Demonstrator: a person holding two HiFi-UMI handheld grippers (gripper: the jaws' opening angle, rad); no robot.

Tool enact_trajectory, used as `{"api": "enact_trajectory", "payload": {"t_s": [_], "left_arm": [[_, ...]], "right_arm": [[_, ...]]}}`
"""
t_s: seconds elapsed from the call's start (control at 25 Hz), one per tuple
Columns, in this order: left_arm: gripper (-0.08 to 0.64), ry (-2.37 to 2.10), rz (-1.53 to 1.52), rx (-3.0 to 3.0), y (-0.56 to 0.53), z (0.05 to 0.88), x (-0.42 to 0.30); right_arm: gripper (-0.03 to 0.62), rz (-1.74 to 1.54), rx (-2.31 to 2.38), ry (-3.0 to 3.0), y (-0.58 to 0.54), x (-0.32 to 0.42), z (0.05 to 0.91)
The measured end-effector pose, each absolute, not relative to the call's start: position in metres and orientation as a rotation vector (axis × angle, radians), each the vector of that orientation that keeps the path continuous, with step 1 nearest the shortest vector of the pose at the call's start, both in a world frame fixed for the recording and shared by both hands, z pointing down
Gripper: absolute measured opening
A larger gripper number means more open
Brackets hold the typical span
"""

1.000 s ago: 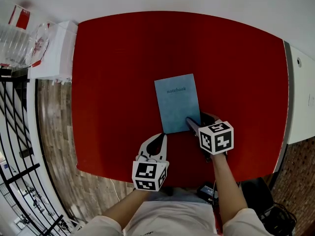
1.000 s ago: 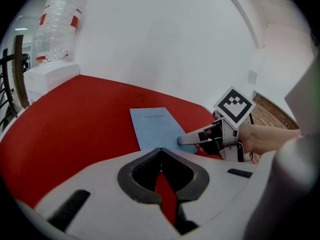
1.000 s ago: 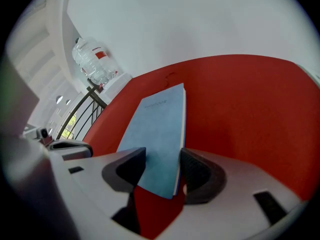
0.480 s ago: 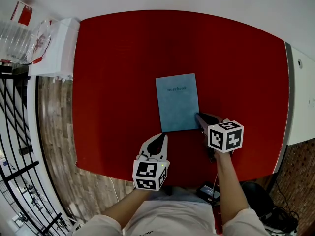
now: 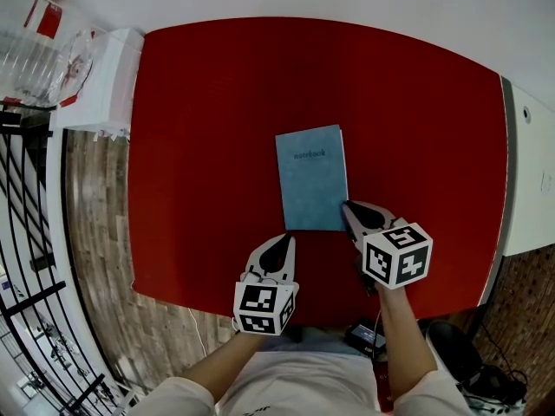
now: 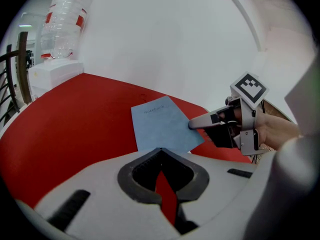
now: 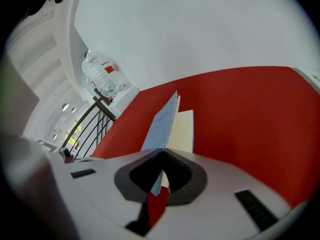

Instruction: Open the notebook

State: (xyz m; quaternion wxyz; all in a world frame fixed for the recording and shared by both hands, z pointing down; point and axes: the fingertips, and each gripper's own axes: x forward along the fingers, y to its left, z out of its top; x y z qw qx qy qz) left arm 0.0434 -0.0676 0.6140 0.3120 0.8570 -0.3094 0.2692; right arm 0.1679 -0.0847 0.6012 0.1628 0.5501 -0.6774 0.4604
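- The right gripper (image 5: pixel 348 207) is closed on the near right corner of the notebook's cover (image 7: pixel 163 120). The thin blue sheet runs between its jaws and stands raised off the cream page (image 7: pixel 183 130) beneath.
- The left gripper (image 5: pixel 281 240) is closed on nothing. It hovers over the red table (image 5: pixel 199 146), just near of the notebook's near left corner.
- The notebook (image 5: pixel 312 180) lies flat at the middle of the table, long side running near to far. Its spine looks to be on the left.
- It seems light and thin, with a bendy card cover that should flex rather than lift as a board. The free right edge, where it is held now, looks like the best place to hold it.
- The pages may slide or rise along with the cover, so pressing them down near the spine could help.
- The word "notebook" is printed on the cover towards its far edge.
- A clear plastic bottle (image 5: pixel 35 68) with a red label lies at the far left, off the table. Its print is too small to read.
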Motion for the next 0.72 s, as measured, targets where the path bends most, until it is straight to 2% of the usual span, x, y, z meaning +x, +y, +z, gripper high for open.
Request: {"api": "enact_trajectory", "payload": {"t_s": [0.32,0.72], "left_arm": [[0.008,-0.868,0.662,2.24,-0.066,0.602,0.021],[0.008,-0.973,0.585,2.197,-0.068,0.591,-0.031]], "right_arm": [[0.014,1.164,1.498,-2.047,-0.1,0.117,0.548],[0.014,1.041,1.414,-2.117,-0.121,0.04,0.526]]}}
